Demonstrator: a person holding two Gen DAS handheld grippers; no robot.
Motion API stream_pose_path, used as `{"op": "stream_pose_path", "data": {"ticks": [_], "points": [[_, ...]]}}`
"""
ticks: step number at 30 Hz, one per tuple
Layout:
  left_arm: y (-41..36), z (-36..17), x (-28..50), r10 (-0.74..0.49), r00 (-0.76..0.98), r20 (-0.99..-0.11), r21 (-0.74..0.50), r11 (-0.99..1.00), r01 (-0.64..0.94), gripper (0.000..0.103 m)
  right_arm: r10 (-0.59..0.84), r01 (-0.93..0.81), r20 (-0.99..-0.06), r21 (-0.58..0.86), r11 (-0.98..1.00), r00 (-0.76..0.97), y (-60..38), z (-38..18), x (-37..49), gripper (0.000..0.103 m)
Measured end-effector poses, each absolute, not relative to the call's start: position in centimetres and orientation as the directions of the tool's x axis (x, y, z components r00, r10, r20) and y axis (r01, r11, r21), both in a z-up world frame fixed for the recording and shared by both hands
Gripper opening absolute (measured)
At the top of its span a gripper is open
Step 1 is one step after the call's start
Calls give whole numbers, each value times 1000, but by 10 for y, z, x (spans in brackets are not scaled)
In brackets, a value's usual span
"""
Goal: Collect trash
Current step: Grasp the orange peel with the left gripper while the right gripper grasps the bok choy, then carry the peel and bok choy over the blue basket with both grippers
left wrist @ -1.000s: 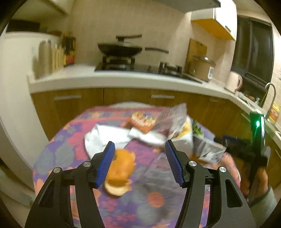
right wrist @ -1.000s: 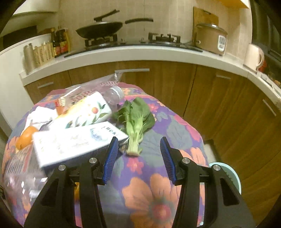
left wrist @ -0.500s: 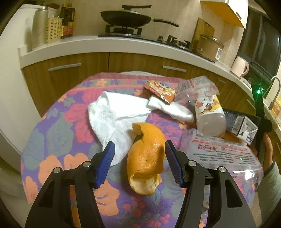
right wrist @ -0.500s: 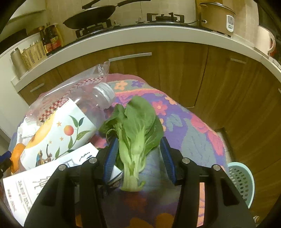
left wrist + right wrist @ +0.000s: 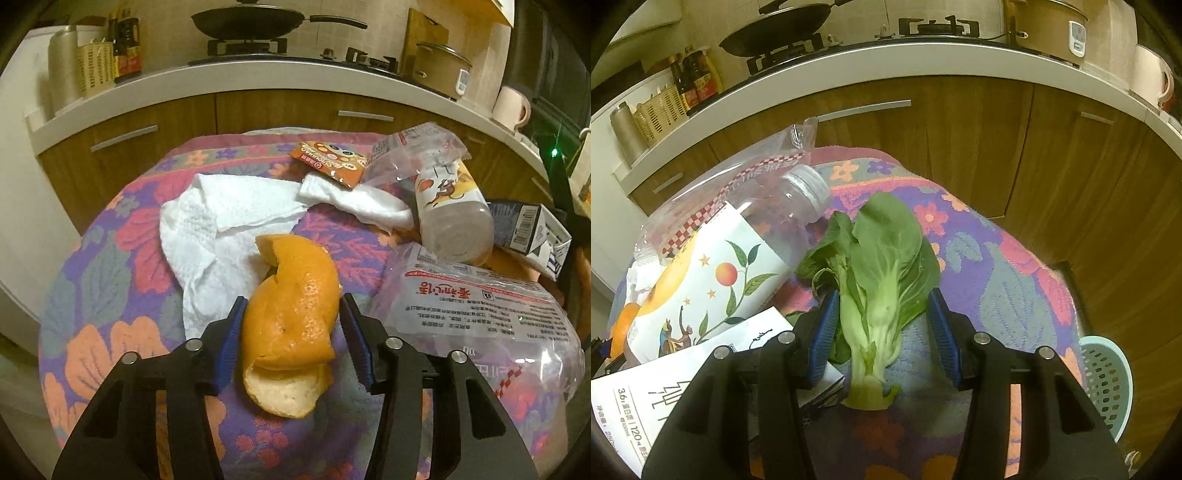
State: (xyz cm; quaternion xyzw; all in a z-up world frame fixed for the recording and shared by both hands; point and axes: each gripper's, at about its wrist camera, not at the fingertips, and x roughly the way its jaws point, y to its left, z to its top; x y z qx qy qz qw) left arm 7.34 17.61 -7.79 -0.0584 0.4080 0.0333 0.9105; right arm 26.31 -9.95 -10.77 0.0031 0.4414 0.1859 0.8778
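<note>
1. Progress: early. Judging from the pile on the table, nothing looks binned yet; you're only at the first pick-ups, one per hand.
2. Your left gripper [image 5: 291, 332] straddles the orange peel [image 5: 291, 314]. Its jaws are closing with the peel between them, left pad about touching, right pad with a sliver of gap, so not clenched yet.
3. Your right gripper [image 5: 882, 332] straddles the bok choy [image 5: 879, 280]. Its jaws are closing too, pads beside the stalk with visible gaps, no grasp yet.
4. Peel: a curled strip, glossy orange outside, white pith at the near end, lying on the floral tablecloth [image 5: 110, 280], just beside the crumpled paper towel [image 5: 221, 221].
5. Bok choy: small, limp leaves, pale stalk, cut base pointing at you, lying near the table's right side, next to the labelled plastic bottle [image 5: 713, 269].
6. Still left: paper towel, snack wrapper [image 5: 328, 162], bottle, clear plastic bag [image 5: 476, 321], small carton [image 5: 532, 232].
7. The teal basket [image 5: 1108, 376] on the floor at the right is probably the bin; I can't see its inside.
</note>
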Motion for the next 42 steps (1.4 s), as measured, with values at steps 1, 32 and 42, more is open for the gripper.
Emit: {"op": "stream_pose_path", "data": {"ticks": [1, 32, 42], "points": [[176, -78, 73, 12, 665, -747, -83, 990, -111, 45, 341, -334, -774, 177, 926, 534, -99, -108, 263, 35], [125, -12, 40, -28, 880, -475, -181, 981, -66, 33, 373, -336, -579, 176, 925, 725, -136, -58, 201, 24], [43, 5, 40, -159, 889, -430, -200, 977, 79, 33, 306, -252, -539, 175, 952, 784, -204, -53, 153, 24]]}}
